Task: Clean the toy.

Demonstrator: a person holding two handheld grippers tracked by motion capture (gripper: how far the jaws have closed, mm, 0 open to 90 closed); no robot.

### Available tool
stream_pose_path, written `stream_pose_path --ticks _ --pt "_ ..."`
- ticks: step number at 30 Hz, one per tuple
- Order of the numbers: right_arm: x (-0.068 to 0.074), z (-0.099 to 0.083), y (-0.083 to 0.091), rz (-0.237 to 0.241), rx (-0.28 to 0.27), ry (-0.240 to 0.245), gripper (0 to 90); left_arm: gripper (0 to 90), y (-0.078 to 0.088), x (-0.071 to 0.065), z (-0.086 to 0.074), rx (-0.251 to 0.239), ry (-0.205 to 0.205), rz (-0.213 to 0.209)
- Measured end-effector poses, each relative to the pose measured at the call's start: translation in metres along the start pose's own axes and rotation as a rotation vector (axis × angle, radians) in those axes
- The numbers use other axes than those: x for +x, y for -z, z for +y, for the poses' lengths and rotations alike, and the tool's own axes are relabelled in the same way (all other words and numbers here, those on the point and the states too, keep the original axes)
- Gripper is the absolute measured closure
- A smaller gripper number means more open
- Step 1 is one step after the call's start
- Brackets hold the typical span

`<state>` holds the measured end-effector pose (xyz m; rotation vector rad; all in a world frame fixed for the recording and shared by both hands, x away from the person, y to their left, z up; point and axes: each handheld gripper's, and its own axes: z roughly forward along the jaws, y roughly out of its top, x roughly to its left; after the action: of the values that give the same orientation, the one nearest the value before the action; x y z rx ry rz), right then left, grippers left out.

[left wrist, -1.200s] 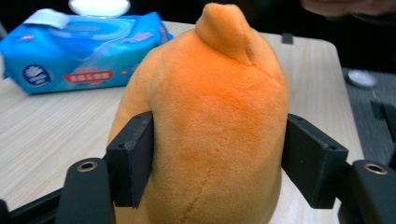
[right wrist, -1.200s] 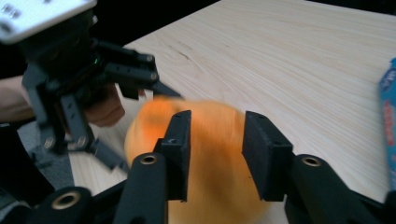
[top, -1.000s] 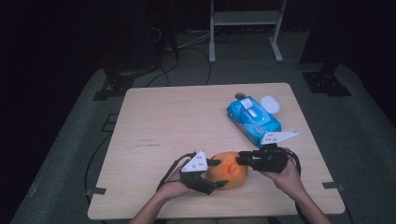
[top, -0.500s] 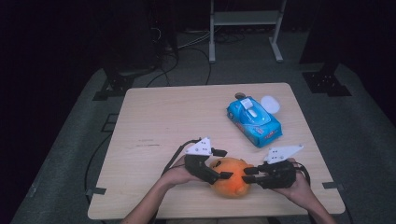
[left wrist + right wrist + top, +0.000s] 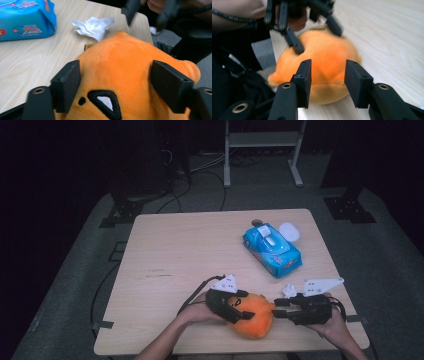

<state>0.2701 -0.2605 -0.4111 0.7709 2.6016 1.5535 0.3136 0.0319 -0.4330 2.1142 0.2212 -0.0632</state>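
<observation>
Orange plush toy (image 5: 252, 316): near edge of surface (image 5: 190, 250). Left tool (image 5: 115, 85) pinches its sides, having just closed; this view adds a crumpled tissue (image 5: 95, 26). Right tool (image 5: 327, 82), just opening, is spread short of it. High view: blue wipes pack (image 5: 272, 249) far right.

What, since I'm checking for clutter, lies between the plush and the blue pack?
A crumpled white tissue lies on the table between the plush and the blue pack, seen clearly in the left gripper view.
</observation>
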Motion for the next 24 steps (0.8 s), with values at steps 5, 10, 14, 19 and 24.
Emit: stream_pose_path --ticks 5,10,14,19,24 --pt "-0.007 0.000 0.013 -0.017 -0.085 -0.040 54.8 50.2 -0.002 -0.008 0.002 0.014 -0.017 0.048" --pt "-0.014 -0.002 0.021 -0.042 -0.133 -0.078 55.4 59.8 0.000 -0.012 0.005 -0.032 0.005 0.062" --pt "-0.016 -0.003 0.024 -0.054 -0.150 -0.089 55.2 62.2 0.004 -0.018 0.014 -0.058 -0.024 0.081" --pt "-0.017 -0.002 0.025 -0.064 -0.162 -0.096 55.0 62.4 0.017 -0.014 0.021 -0.100 -0.025 0.127" --pt "-0.021 -0.002 0.025 -0.088 -0.174 -0.118 54.3 62.3 0.036 -0.002 0.027 -0.123 -0.021 0.194"
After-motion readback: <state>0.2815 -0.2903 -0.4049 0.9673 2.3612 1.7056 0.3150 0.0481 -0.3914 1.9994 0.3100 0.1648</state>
